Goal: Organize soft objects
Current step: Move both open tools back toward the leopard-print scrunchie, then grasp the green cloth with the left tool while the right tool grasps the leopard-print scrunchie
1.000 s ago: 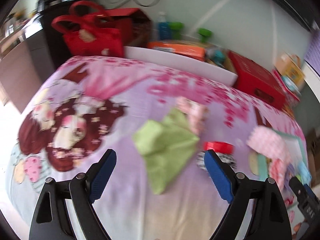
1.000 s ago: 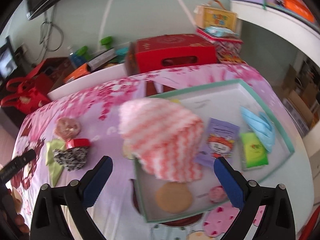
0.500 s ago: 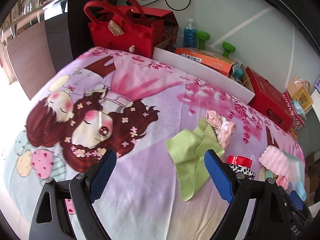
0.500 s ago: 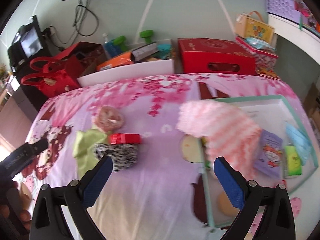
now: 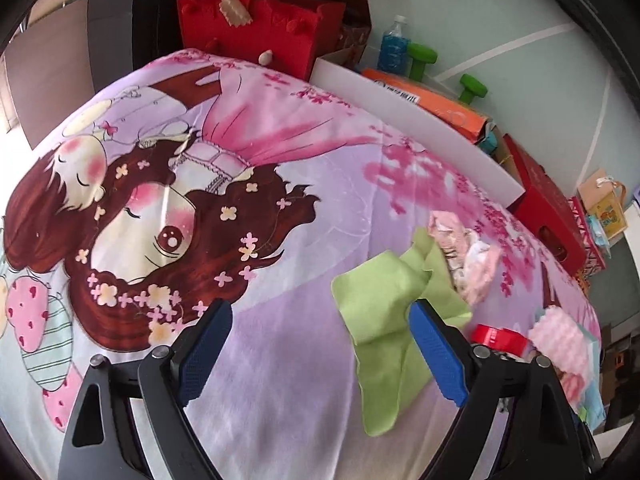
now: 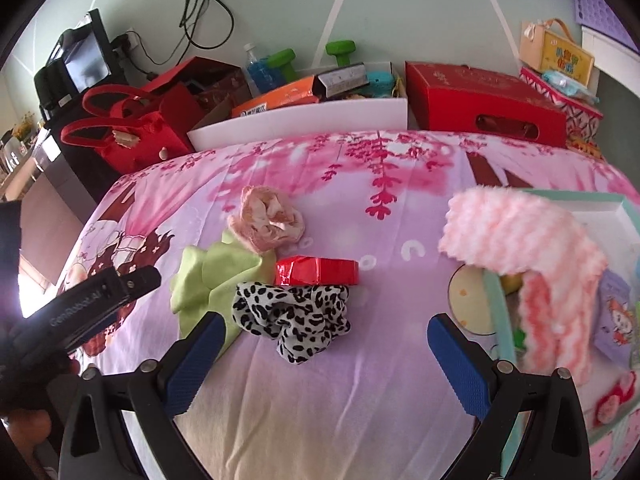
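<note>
Left wrist view: the left gripper (image 5: 320,344) hangs over a smooth printed bedsheet (image 5: 256,152), its 2 ribbed blue pads spreading wider with nothing between them. Just past the right-hand pad lies a crumpled green cloth (image 5: 384,304), thin and soft-edged, one corner trailing toward the camera. Touching its far edge is a bunched pale pink cloth (image 5: 468,256), frilly and mottled. To the right, a glossy red box (image 5: 500,338) peeks out behind the gripper's arm, and a fluffy pink towel (image 5: 560,344) sits at the bed's edge.

Right wrist view: the right gripper (image 6: 320,352) is spread wide and empty above a leopard-print scarf (image 6: 296,316), a silky, rumpled heap that touches the red box at its far side. The green cloth lies just left of the scarf, the pink cloth beyond it. At right, the fluffy striped towel drapes over the rim of a mint-green tray (image 6: 492,304), hiding part of its inside. Behind the bed stand a red felt bag (image 6: 132,132), a white bin (image 6: 304,120) and a red carton (image 6: 480,100).
</note>
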`<state>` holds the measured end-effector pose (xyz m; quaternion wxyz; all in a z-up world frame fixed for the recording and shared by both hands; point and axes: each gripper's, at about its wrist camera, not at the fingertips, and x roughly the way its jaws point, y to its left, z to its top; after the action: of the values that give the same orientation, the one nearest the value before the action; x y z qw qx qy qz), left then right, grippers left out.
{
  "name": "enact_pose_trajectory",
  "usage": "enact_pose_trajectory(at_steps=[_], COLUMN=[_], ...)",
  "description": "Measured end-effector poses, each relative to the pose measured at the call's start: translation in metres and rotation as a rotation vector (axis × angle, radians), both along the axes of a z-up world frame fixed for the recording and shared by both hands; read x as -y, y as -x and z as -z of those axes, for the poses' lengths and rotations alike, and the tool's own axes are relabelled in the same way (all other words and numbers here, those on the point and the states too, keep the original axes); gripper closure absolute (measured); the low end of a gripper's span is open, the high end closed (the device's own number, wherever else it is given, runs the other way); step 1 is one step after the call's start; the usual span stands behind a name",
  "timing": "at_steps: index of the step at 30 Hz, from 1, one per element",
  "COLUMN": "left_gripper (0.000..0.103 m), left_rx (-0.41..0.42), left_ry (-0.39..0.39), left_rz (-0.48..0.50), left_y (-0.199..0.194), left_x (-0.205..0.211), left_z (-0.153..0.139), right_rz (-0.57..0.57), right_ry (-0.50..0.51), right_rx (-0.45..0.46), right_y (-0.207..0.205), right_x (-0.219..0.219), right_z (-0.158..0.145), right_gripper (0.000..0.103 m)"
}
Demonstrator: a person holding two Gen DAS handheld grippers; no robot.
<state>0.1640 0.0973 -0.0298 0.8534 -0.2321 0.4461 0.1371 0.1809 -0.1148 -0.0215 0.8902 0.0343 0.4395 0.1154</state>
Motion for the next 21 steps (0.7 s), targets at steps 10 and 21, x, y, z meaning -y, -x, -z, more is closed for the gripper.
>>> enact_pose_trajectory(at_steps=[10, 21], left_gripper=[0.006, 0.006], left_rx=[0.005, 0.035], left_ry=[0.03, -0.006], left_rz=[0.017, 0.088], left_y=[-0.013, -0.024], left_x=[0.002, 0.02], left_z=[0.013, 0.018], right_rz=[0.01, -0.007], right_ry=[-0.011, -0.03], right_rx=[-0.02, -0.037], right_y=[-0.009, -0.01], right_x=[-0.002, -0.003], right_z=[0.011, 0.014], right_gripper=[0.01, 0.031])
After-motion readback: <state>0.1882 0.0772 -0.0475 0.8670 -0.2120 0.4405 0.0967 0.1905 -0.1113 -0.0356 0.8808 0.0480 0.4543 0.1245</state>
